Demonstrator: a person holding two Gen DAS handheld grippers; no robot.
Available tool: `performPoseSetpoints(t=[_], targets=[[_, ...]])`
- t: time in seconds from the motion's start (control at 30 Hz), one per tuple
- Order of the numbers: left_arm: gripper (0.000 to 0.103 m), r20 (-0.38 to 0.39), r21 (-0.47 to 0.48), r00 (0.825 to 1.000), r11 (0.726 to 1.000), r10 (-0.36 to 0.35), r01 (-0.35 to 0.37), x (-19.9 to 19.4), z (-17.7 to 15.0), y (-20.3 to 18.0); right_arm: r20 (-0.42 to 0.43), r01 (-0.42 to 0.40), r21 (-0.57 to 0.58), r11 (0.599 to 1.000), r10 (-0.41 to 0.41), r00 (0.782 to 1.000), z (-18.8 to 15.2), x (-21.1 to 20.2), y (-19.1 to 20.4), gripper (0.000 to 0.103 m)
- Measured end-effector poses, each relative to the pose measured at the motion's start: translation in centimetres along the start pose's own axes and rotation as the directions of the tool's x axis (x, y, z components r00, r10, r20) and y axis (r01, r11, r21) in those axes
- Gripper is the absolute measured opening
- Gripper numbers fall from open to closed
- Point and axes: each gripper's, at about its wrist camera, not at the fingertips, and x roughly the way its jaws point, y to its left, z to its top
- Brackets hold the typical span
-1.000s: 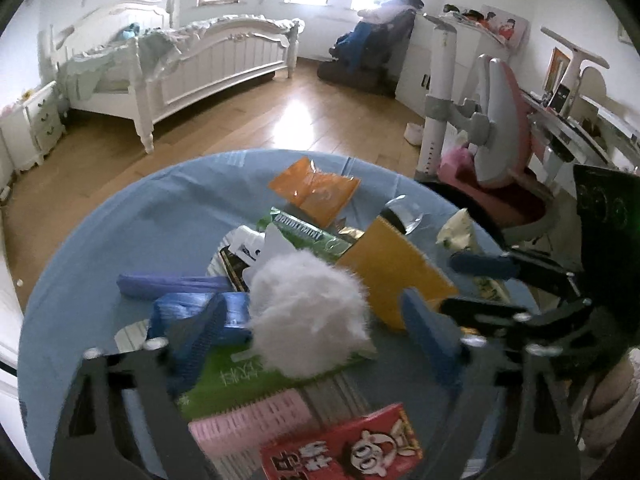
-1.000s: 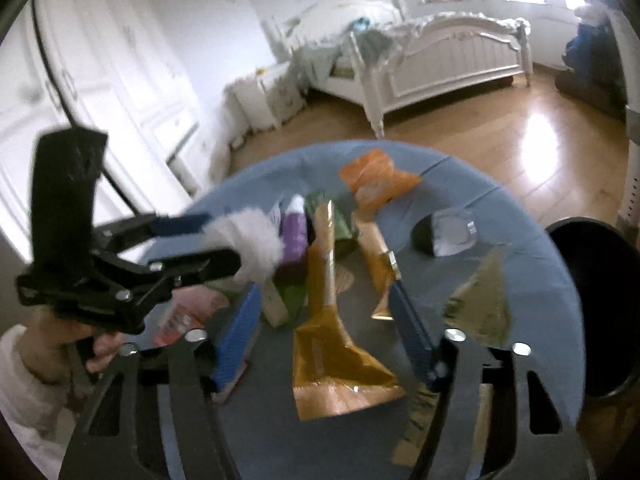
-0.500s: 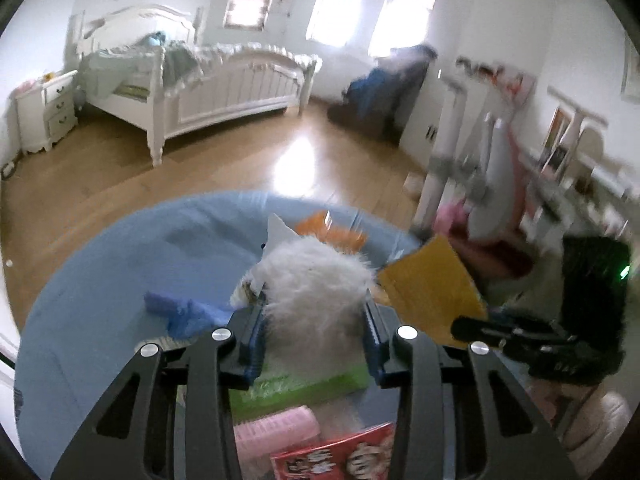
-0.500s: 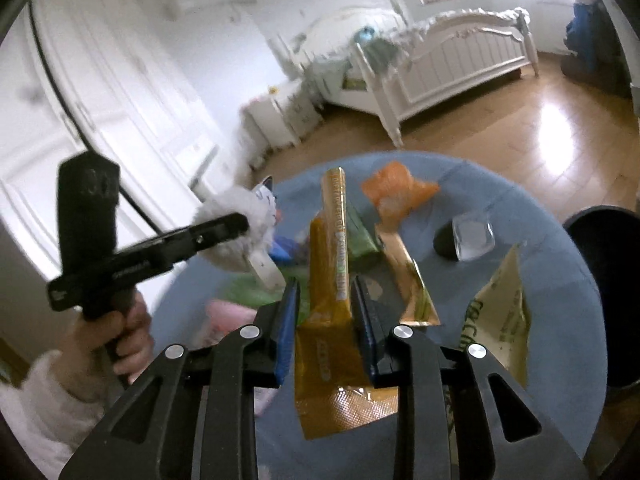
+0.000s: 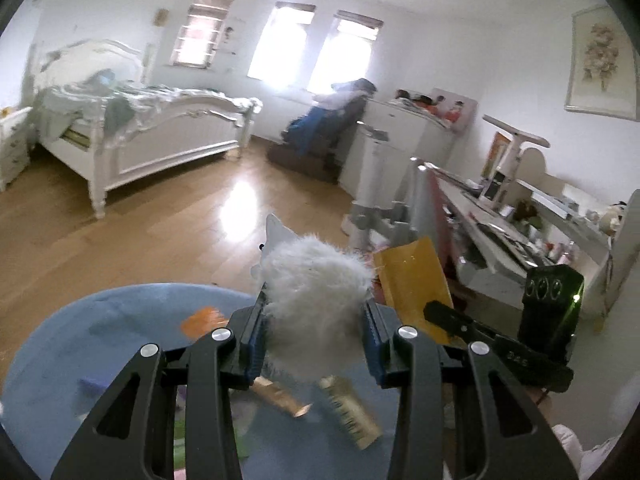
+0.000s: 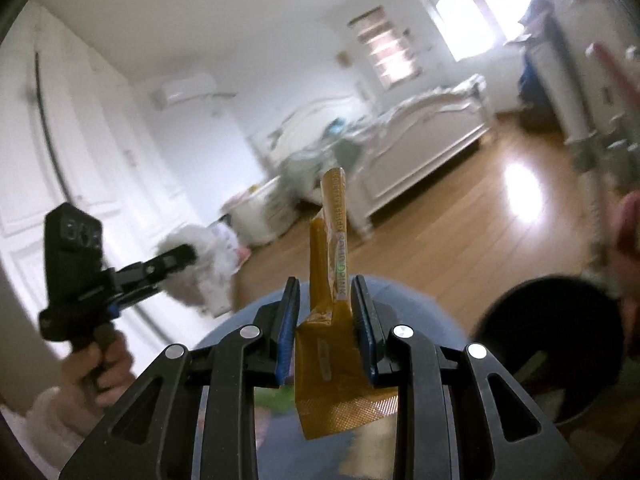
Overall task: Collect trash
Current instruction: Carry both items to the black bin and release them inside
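Observation:
My left gripper (image 5: 314, 322) is shut on a white fluffy ball (image 5: 316, 284) with a white wrapper stuck to it, lifted above the round blue table (image 5: 100, 320). My right gripper (image 6: 326, 312) is shut on a flat amber-yellow pouch (image 6: 332, 344) that stands upright between its fingers. The pouch also shows in the left wrist view (image 5: 412, 280), right of the ball. The left gripper with the ball shows in the right wrist view (image 6: 192, 276), at the left. A black trash bin (image 6: 548, 344) stands by the table's right side.
Wrappers lie on the table: an orange one (image 5: 200, 320), a gold stick (image 5: 280, 396) and a gold packet (image 5: 352, 420). A white bed (image 5: 140, 136), a chair (image 5: 400, 204) and a cluttered desk (image 5: 520, 232) stand around on the wooden floor.
Both grippers closed, the left on the fluffy ball and the right on the amber pouch, then rose off the table. The views now tilt up toward the room.

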Motion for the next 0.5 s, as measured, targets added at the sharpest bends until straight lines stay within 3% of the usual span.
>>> performPoseSetpoints(t=[0.23, 0.5], targets=[[0.04, -0.071, 0.033, 0.993, 0.994, -0.098, 0.1, 5.9, -0.1, -4.3, 0.04, 0.179, 0.016, 0.984, -0.18, 0.983, -0.2, -2.7, -5.9, 0.028], [0.04, -0.182, 0.028, 0.969, 0.984, -0.167, 0.175, 13.0, -1.5, -7.4, 0.007, 0.251, 0.112, 0.962, -0.253, 0.967, -2.7, -1.8, -12.3, 0.028]])
